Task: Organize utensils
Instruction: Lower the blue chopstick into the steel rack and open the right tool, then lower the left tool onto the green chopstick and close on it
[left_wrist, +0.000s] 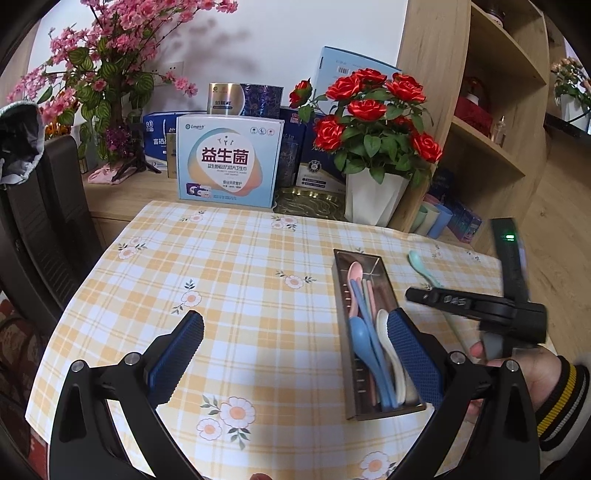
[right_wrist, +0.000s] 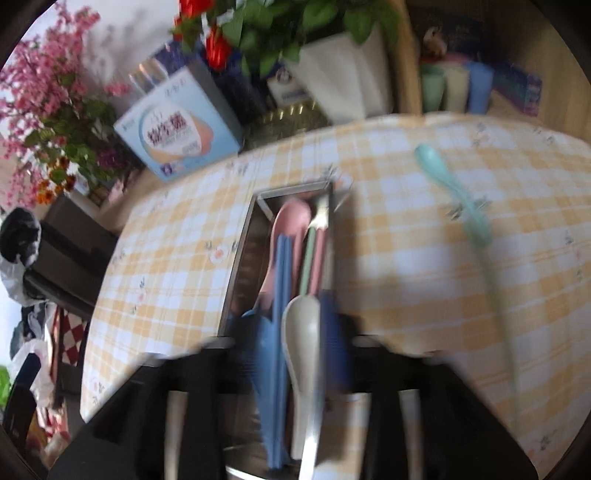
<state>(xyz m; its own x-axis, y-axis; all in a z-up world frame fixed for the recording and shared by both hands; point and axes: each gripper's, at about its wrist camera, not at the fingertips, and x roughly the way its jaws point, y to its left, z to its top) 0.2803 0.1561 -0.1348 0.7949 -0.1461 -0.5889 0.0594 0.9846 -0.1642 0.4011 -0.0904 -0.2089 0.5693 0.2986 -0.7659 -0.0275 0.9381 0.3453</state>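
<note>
A white wall (left_wrist: 295, 40) backs the desk (left_wrist: 122, 195), with a wooden shelf unit (left_wrist: 491, 122) to the right, wood-look flooring (left_wrist: 561, 206) beyond it, and a dark chair (left_wrist: 48, 221) at left.

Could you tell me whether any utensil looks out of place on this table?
Yes: one mint green spoon lies loose on the checked tablecloth, beyond the metal utensil tray, while the other spoons already sit inside it.
</note>
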